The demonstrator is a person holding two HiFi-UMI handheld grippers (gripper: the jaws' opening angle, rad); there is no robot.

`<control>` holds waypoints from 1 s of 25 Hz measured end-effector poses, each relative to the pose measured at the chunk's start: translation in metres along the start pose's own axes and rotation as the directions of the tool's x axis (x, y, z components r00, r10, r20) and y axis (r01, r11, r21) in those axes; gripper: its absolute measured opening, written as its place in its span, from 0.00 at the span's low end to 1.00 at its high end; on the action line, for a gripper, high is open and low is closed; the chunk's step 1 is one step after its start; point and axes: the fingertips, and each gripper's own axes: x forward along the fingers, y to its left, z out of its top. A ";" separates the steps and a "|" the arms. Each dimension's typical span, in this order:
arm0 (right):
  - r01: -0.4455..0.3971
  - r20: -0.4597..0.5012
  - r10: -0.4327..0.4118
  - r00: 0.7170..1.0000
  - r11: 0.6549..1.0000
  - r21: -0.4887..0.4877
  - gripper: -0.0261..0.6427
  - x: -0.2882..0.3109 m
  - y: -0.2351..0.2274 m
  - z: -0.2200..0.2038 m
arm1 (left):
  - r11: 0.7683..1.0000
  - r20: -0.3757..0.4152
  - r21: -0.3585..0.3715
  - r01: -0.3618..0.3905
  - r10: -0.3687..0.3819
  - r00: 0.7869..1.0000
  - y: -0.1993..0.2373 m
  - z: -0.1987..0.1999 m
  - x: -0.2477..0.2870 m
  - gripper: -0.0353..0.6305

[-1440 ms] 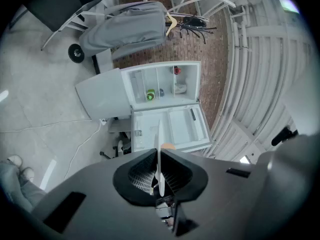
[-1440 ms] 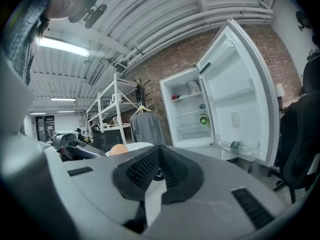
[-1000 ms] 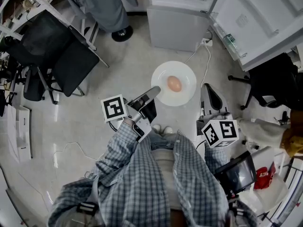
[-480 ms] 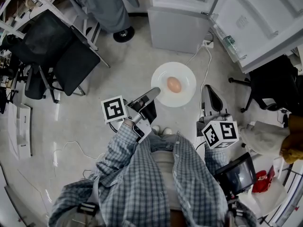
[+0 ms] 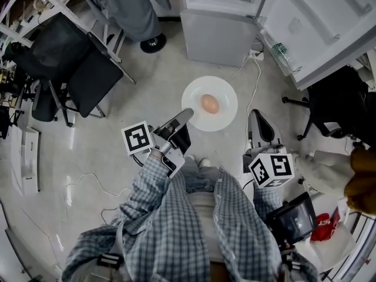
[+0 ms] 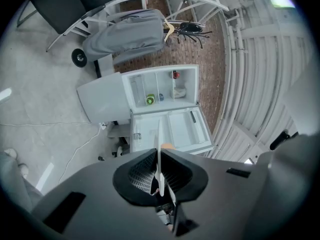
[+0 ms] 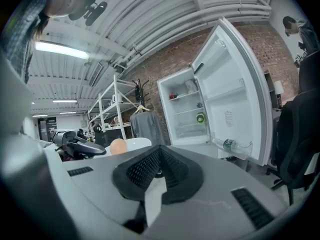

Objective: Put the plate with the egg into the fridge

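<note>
Left tool [image 6: 159,164]: jaws closed on the rim of a white plate [image 5: 224,93]; in the left gripper view the rim shows edge-on as a thin white line between the two pads.
Grip point: head view, about 8 o'clock on the plate rim.
Left marker cube [image 5: 137,138]: at 8 o'clock from the grip point, just above the checked sleeve [image 5: 154,181].
Right tool [image 7: 160,164]: jaws closed together, nothing between the pads.
Right tool position: head view, at 4 o'clock from the plate, close to its rim but apart from it; marker cube [image 5: 271,168] at 6 o'clock from the jaws.
Plate: carried level above the floor [image 5: 147,81], at 12 o'clock from the person's body.
Egg [image 5: 210,103]: brown, lying near the middle of the plate.
Fridge [image 5: 217,25]: white, at 12 o'clock beyond the plate, well apart from it; upper compartment open, with shelves and a few small items visible in both gripper views.
Fridge door [image 5: 320,25]: swung wide open, at 1 o'clock from the plate; a bottle [image 5: 281,50] lies in its lower rack.
Cable [image 5: 256,75]: white, runs over the floor from the fridge's base, passing at 2 o'clock from the plate.
Black chair [image 5: 79,69]: at 9 o'clock from the plate, well apart.
Second person [image 5: 126,4]: grey clothes, dark shoe, at 11 o'clock, beside the fridge.
</note>
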 end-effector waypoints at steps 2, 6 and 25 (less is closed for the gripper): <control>0.006 -0.004 -0.006 1.000 1.000 0.002 0.05 -0.005 -0.005 -0.002 | 1.000 0.016 -0.010 0.006 -0.006 1.000 -0.001 -0.002 -0.001 0.08; 0.022 -0.004 -0.022 1.000 1.000 0.017 0.05 -0.013 -0.011 -0.007 | 1.000 0.017 -0.011 -0.009 0.009 1.000 0.005 -0.004 -0.002 0.08; 0.078 0.015 -0.078 0.997 0.997 -0.019 0.05 0.080 -0.043 0.027 | 1.000 -0.041 -0.025 -0.008 0.007 0.999 0.016 0.080 0.068 0.08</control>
